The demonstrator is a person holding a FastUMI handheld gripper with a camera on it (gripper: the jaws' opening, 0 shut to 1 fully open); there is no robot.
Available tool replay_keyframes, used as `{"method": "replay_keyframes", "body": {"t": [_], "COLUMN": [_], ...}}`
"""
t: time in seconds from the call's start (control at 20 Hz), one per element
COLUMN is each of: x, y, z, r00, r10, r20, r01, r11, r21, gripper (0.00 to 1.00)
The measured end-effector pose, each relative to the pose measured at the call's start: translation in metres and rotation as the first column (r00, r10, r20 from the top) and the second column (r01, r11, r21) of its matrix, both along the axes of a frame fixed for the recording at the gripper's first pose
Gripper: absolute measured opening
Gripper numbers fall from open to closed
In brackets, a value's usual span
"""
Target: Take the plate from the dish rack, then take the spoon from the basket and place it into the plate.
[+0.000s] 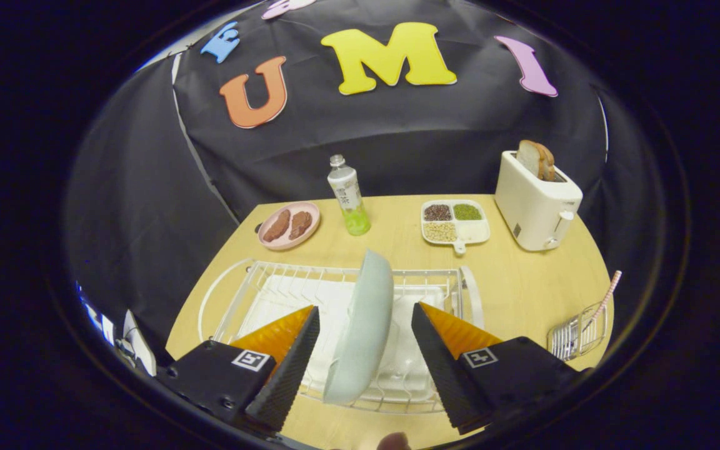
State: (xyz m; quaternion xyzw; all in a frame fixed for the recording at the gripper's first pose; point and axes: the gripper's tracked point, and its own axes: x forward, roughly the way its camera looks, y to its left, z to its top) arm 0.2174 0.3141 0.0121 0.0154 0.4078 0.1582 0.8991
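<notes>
A pale grey-blue plate (363, 328) stands on edge in the white wire dish rack (260, 290), leaning slightly. My gripper (365, 315) is open, one finger on each side of the plate; a gap shows on both sides and neither finger presses on it. To the right of the fingers, near the table's edge, a small wire basket (575, 337) holds a spoon with a pink striped handle (607, 297) sticking up and out.
Beyond the rack on the wooden table (522, 281) stand a pink plate with two brown pieces (289, 225), a clear bottle (349, 197), a white divided tray of grains (455, 222) and a white toaster holding bread (536, 200).
</notes>
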Motion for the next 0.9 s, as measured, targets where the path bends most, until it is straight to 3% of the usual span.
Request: {"method": "replay_keyframes", "body": {"t": [0.1, 0.25, 0.5, 0.9], "x": [0.003, 0.009, 0.013, 0.008], "y": [0.006, 0.013, 0.014, 0.012], "z": [-0.007, -0.017, -0.034, -0.039], "r00": [1.0, 0.999, 0.992, 0.966], "r10": [-0.007, -0.022, -0.084, -0.196], "r20": [-0.015, -0.036, -0.092, -0.168], "r01": [0.006, 0.021, 0.081, 0.181], "r11": [1.0, 1.0, 0.996, 0.978], "r21": [-0.009, -0.019, -0.043, -0.103], "gripper": [0.95, 0.76, 0.56, 0.43]}}
